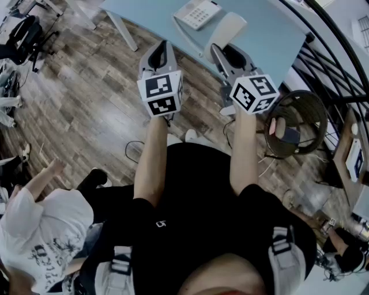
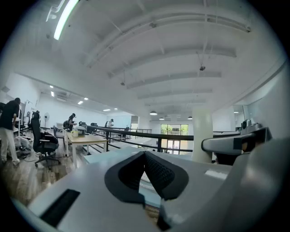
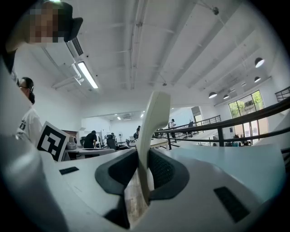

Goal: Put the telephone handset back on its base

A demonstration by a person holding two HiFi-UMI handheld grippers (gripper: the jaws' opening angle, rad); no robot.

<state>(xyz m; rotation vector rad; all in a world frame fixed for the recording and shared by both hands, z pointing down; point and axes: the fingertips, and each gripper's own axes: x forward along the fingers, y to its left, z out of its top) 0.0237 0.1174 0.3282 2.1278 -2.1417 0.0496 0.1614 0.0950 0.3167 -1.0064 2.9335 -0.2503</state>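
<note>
Pinching the one white handset (image 1: pixel 226 30) between its pads, the right gripper (image 1: pixel 228 55) holds it over the near edge of the single pale blue table (image 1: pixel 271 40). The handset is near the one telephone base (image 1: pixel 197 12) lying there but not touching it. Of the two grippers, the left gripper (image 1: pixel 161 47) hovers alongside over the wooden floor (image 1: pixel 86 103), its jaws pressed together on nothing.

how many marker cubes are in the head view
2. The left cube rides on the left claw, left of centre; the right cube rides on the right claw, which grips the handset. None seems hidden.
</note>
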